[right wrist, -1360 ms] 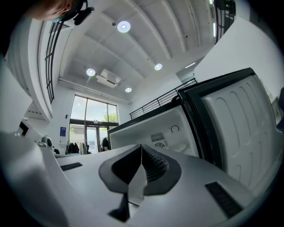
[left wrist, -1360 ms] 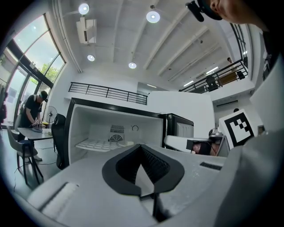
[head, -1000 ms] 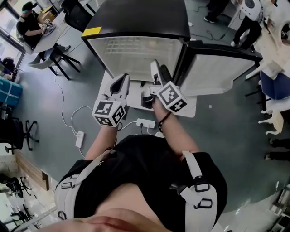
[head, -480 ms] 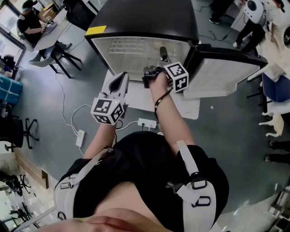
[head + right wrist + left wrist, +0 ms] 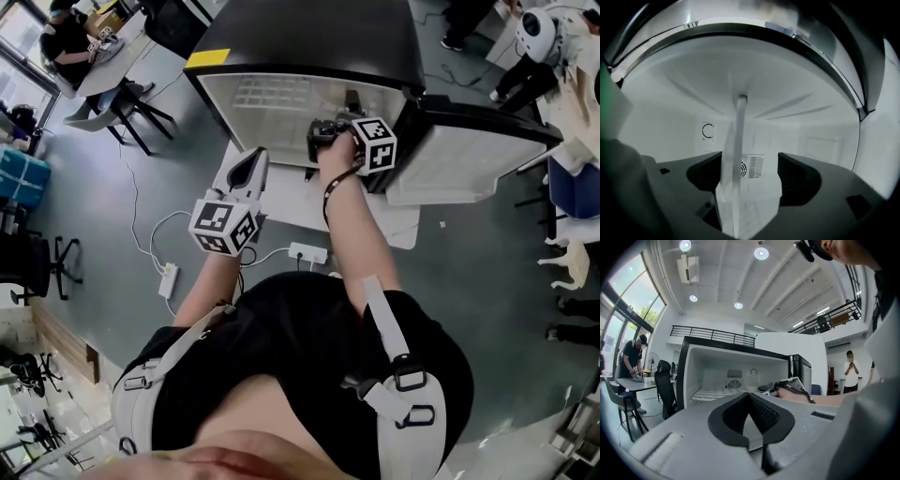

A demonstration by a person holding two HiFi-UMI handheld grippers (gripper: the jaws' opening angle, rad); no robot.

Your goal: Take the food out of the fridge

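Observation:
A small black fridge (image 5: 300,37) stands on the floor with its door (image 5: 469,150) swung open to the right. My right gripper (image 5: 349,105) reaches into the white compartment. In the right gripper view its jaws (image 5: 752,176) stand wide open. A thin pale upright strip (image 5: 736,140) rises between them without touching the pads, and I cannot tell what it is. The back wall shows a dial (image 5: 708,131) and a vent (image 5: 752,166). My left gripper (image 5: 248,172) hangs shut and empty in front of the fridge (image 5: 717,366). No food shows plainly.
A wire shelf (image 5: 712,393) crosses the fridge's left half. A white board (image 5: 281,202) lies on the floor before the fridge, with a power strip (image 5: 307,253) and cables beside it. Chairs and a seated person (image 5: 70,42) are at upper left, and other people at upper right.
My right gripper has travelled from in front of the fridge up into its opening and rolled on the way. The left gripper has barely shifted.

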